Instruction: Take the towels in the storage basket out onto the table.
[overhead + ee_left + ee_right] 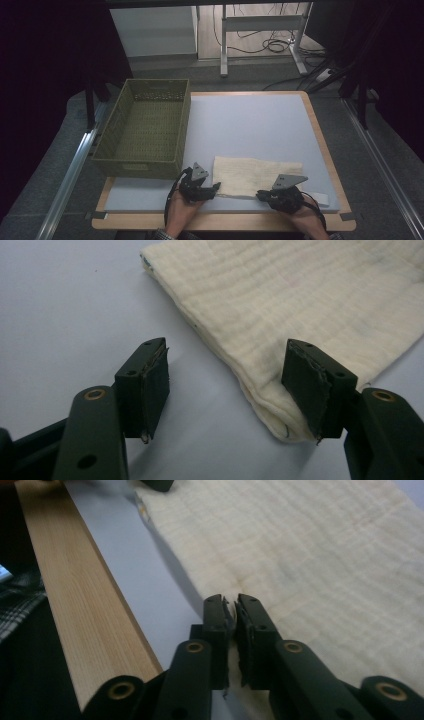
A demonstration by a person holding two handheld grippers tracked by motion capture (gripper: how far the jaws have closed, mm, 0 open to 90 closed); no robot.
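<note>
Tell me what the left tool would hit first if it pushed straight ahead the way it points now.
Probably the folded cream cloth: the left tool stands open, its right pad already at the cloth's near corner, its left pad over bare blue-grey mat. Depth is hard to judge there.

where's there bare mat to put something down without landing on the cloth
Free: the mat beyond the cloth, between the basket and the right wooden edge. Also a narrow strip in front of the basket. Crowded: the near edge, where the left gripper and right gripper meet the cloth.
</note>
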